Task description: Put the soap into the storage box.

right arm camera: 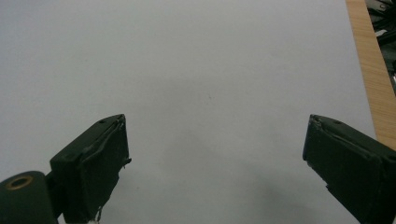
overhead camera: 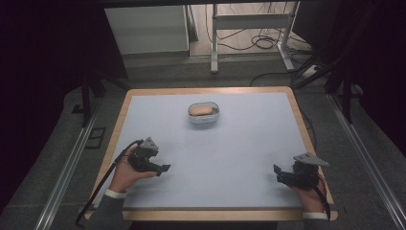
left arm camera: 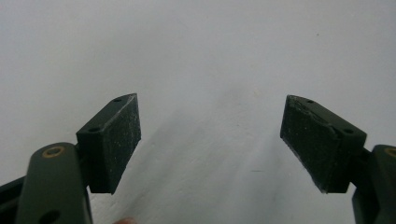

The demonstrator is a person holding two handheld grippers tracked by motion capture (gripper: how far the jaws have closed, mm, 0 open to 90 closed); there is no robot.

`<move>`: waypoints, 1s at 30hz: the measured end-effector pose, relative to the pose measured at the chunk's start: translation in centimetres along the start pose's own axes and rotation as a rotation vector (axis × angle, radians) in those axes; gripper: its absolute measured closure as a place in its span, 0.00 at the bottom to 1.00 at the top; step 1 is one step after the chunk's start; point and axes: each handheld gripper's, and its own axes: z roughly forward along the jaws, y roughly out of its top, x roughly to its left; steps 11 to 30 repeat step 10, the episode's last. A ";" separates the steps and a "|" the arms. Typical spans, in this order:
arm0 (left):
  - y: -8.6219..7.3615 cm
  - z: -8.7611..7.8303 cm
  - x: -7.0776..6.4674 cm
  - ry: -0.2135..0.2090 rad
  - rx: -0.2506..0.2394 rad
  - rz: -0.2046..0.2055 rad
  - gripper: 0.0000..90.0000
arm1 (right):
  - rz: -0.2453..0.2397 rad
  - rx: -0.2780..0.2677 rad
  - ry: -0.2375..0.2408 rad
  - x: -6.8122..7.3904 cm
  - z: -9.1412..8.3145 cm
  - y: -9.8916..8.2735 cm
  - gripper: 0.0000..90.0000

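Oval dish (overhead camera: pixel 204 115) holds tan bun (overhead camera: pixel 201 111); both grippers' fingers apart, empty.

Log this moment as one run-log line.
left gripper: jaws open, empty | right gripper: jaws open, empty | small clear oval container: tan lump inside, untouched

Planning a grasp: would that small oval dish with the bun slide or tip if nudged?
The oval dish sits low and wide, so it probably slides on the smooth table rather than tipping. It looks light. The bun lies loose inside and may shift.
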 end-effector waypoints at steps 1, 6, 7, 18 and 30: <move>0.0 0.0 0.0 0.002 0.001 -0.002 0.23 | -0.001 -0.001 0.000 0.0 0.0 0.0 0.07; -0.1 0.2 0.0 -0.003 -0.003 -0.009 0.23 | -0.002 -0.002 -0.002 0.0 0.0 0.0 0.07; -0.2 0.2 0.0 -0.004 -0.004 -0.012 0.23 | -0.003 -0.003 -0.002 0.0 0.0 0.0 0.07; -0.2 0.2 0.0 -0.005 -0.004 -0.014 0.22 | -0.004 -0.008 0.001 0.0 -0.1 0.1 0.07; -0.2 0.2 0.0 -0.005 -0.004 -0.014 0.22 | -0.004 -0.008 0.001 0.0 -0.1 0.1 0.07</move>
